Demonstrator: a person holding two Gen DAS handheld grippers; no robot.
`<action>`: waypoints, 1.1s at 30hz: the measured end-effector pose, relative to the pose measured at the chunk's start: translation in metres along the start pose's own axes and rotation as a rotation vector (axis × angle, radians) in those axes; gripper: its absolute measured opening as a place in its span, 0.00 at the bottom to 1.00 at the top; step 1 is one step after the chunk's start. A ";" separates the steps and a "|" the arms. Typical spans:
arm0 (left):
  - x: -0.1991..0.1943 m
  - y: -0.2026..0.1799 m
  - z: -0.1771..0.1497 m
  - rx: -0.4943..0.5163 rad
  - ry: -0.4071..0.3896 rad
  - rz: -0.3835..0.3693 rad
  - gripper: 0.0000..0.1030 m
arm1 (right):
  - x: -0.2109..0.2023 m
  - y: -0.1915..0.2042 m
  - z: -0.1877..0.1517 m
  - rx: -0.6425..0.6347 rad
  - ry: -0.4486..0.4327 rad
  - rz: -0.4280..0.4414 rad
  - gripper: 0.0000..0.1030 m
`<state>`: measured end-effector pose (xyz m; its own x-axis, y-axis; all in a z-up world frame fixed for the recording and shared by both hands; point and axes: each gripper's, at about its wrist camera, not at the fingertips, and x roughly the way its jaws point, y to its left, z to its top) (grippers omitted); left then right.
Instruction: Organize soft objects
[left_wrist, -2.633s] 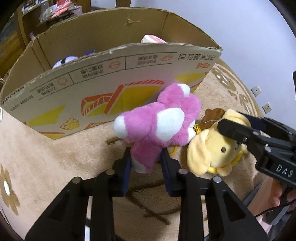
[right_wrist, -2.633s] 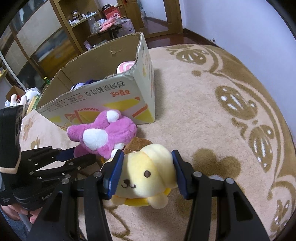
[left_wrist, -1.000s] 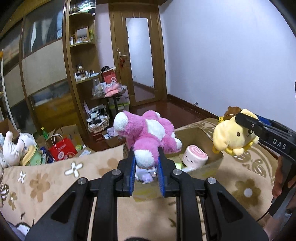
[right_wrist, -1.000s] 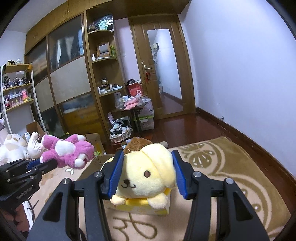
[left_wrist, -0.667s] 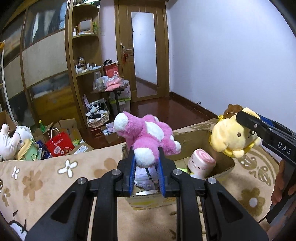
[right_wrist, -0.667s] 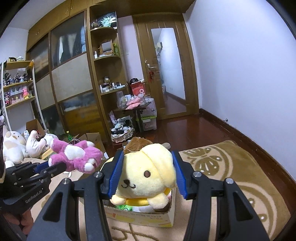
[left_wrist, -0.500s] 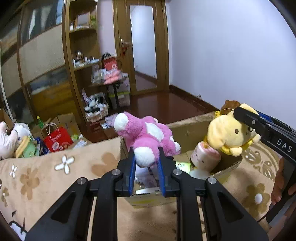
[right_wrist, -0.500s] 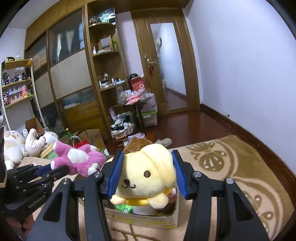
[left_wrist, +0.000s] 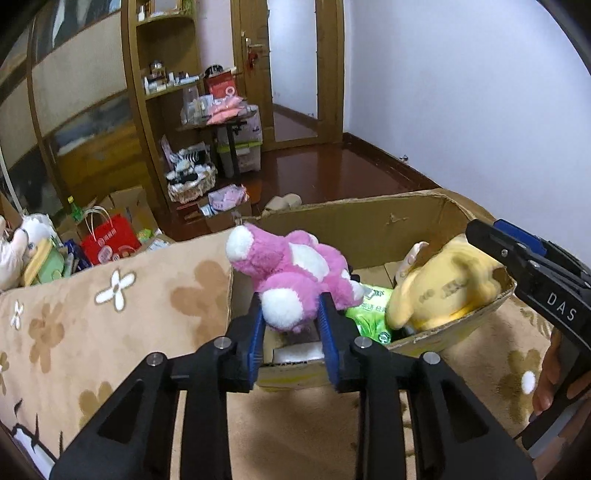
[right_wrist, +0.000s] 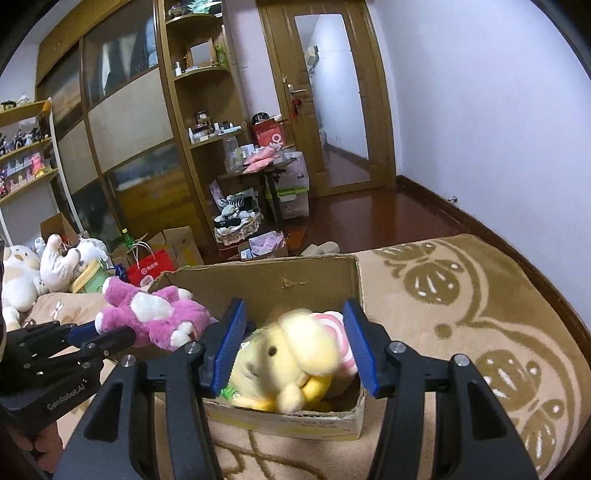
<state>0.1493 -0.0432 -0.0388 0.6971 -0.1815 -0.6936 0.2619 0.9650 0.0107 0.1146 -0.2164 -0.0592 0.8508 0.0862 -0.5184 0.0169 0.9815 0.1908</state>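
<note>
Beige patterned carpet (right_wrist: 461, 332) carries an open cardboard box (right_wrist: 317, 280). At left, the left claw (left_wrist: 291, 321) pinches a pink plush (left_wrist: 291, 273) by its white-tipped limb, held over the box's near-left edge. Farther right, the right claw (right_wrist: 295, 347) stands spread, and a blurred yellow plush (right_wrist: 288, 354) sits between its fingers, inside the box.

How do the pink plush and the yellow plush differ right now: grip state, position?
Grip: the pink plush is clamped in the left hand-held gripper; the yellow plush sits loose between the open right hand-held gripper.
Position: the pink one hangs above the cardboard box; the yellow one is inside it.
Sharpness: pink crisp, yellow blurred.
Both are soft toys.
</note>
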 end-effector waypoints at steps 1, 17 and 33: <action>0.000 0.002 -0.001 -0.011 0.010 -0.007 0.32 | -0.001 -0.001 0.000 -0.001 -0.001 -0.002 0.56; -0.069 -0.001 -0.007 -0.016 -0.138 0.033 0.89 | -0.056 0.003 -0.003 -0.007 -0.050 -0.034 0.78; -0.149 0.006 -0.029 -0.061 -0.225 0.083 0.99 | -0.137 0.006 -0.004 -0.057 -0.118 -0.064 1.00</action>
<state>0.0274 -0.0052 0.0437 0.8474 -0.1325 -0.5141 0.1620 0.9867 0.0126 -0.0040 -0.2216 0.0093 0.9049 0.0059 -0.4255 0.0459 0.9927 0.1113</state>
